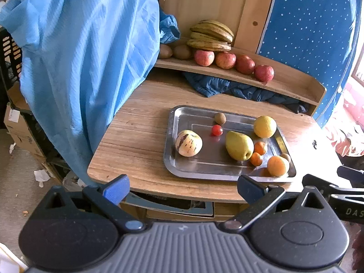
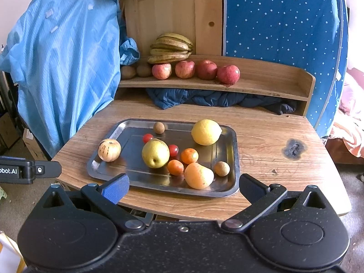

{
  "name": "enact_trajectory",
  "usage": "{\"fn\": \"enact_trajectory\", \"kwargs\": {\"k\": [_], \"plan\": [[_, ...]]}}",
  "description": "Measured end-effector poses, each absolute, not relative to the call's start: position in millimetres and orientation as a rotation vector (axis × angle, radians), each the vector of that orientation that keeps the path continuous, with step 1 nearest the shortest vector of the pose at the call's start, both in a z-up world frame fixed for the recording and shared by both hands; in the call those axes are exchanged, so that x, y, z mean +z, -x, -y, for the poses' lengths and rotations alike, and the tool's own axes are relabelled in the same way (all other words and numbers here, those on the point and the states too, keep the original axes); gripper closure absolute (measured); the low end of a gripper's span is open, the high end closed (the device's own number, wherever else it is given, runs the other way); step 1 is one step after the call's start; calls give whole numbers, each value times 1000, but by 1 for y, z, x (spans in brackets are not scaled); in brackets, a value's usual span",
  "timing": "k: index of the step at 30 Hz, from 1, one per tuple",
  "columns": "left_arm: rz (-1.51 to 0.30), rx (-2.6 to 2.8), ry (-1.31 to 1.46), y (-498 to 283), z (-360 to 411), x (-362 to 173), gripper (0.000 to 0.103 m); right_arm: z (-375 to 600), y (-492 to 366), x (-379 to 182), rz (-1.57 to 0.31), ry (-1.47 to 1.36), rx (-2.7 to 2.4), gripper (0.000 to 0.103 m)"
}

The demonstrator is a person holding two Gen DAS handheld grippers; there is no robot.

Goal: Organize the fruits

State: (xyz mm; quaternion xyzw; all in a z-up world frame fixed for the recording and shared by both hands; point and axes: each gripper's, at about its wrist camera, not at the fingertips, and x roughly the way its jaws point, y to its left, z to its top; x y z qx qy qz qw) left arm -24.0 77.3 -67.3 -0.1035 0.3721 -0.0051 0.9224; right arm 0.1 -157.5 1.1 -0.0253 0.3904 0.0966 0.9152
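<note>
Both grippers are hovering at the near edge of the wooden table [image 2: 261, 136], short of the steel tray [image 2: 234, 150] where the loose fruit is lying. The right gripper [image 2: 184, 187] is holding its jaws spread wide with nothing between them, and the left gripper [image 1: 183, 188] is doing the same.

Straight ahead of the right jaws, closest of all, the orange fruit [image 2: 198, 175] is sitting at the tray's near rim, slightly toward the right finger. Its long axis is running roughly across the jaws' opening line, angled a little, so a closing grip would likely be taking it across its narrower width. Just beyond it are lying two small tangerines [image 2: 189, 155], a pear [image 2: 155, 152], two cherry tomatoes [image 2: 173, 150] and a lemon [image 2: 206, 132]; a longan [image 2: 221, 168] is resting right of the orange fruit.

From the left jaws the same fruit is lying ahead and well off toward the right finger, while the striped pepino melon [image 1: 188, 145] is sitting almost dead ahead. The right hand is looking nearer to the orange fruit, the left to the melon.

Beyond the tray, the shelf [image 2: 261, 86] is carrying apples [image 2: 206, 69], bananas [image 2: 170, 47] and kiwis [image 2: 143, 70] already grouped by kind.
</note>
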Motion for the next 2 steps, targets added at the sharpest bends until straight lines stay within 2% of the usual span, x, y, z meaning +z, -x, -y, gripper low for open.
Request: {"fn": "enact_trajectory", "kwargs": {"k": [2], "plan": [[-764,-13,215,23,-78,-68,1,157,-1,0,-806,53,199,1]]}}
